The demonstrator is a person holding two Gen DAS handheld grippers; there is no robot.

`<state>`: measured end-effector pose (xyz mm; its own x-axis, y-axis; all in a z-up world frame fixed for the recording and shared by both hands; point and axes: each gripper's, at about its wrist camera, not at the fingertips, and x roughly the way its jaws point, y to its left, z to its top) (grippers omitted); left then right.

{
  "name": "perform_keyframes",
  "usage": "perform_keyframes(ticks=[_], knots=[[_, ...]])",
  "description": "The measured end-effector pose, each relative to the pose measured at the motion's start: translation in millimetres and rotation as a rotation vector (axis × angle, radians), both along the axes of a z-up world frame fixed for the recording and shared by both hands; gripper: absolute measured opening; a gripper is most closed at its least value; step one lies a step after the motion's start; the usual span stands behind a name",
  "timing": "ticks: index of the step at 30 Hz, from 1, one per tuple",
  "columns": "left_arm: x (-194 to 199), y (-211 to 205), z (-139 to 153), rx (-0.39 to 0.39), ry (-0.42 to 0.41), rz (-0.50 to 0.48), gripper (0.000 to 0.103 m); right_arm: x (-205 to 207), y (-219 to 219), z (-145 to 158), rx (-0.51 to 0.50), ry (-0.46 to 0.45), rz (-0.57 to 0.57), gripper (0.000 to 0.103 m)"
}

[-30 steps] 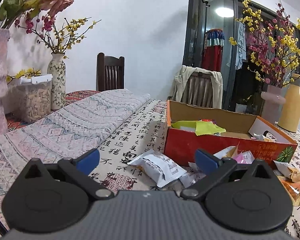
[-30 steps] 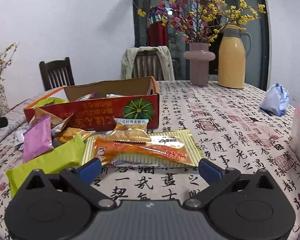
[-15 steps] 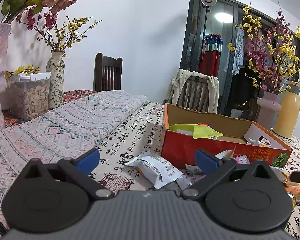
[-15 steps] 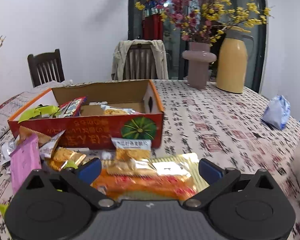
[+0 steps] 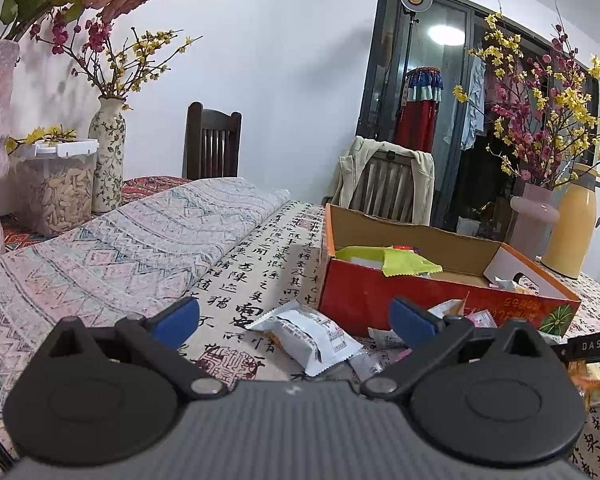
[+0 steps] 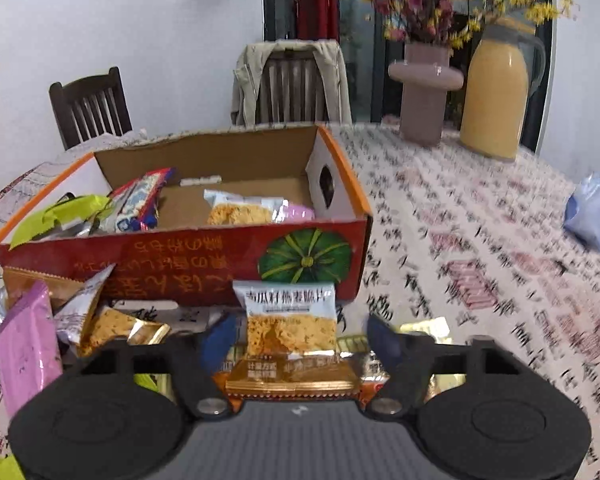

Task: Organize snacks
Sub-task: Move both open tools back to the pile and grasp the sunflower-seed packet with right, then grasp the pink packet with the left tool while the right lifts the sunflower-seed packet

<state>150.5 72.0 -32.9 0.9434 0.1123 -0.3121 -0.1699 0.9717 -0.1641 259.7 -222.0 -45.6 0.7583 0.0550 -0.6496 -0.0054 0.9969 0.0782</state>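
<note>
Calligraphy tablecloth (image 6: 480,216) is littered with snacks at 6 o'clock of the red box (image 6: 204,256). Right gripper (image 6: 296,338) has just been closing around a cracker packet (image 6: 290,316) (pads blurred, contact can't be told). Left gripper (image 5: 294,316) is held open. Next: clamped, then lifted into the box.

White letters "DAS" stand on a black bar (image 5: 592,346) at the right edge; the tablecloth (image 5: 256,276) carries Chinese calligraphy.

Ahead of my right tool: red box (image 6: 172,268) with green pumpkin print, gold-orange packet (image 6: 290,324), pink packet (image 6: 28,344) left, calligraphy-print cloth (image 6: 480,260), yellow jug (image 6: 494,88).
</note>
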Motion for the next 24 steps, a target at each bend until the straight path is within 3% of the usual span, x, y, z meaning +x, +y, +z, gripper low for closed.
perform_keyframes(ticks=[3,7,10,15,24], knots=[[1,0,0,0.000,0.007,0.000,0.103,-10,-2,2,0.037,-0.032,0.013,0.042],[4,0,-1,-0.003,0.024,0.002,0.103,-36,2,11,0.010,-0.139,0.017,0.042],[14,2,1,-0.020,0.102,-0.005,0.103,-54,-1,17,0.014,-0.189,0.019,0.042],[14,-4,11,-0.068,0.166,-0.083,0.103,-74,-7,15,0.020,-0.213,0.025,0.042],[29,-60,16,-0.110,0.283,-0.216,0.103,-95,-12,8,0.044,-0.230,0.035,0.042]])
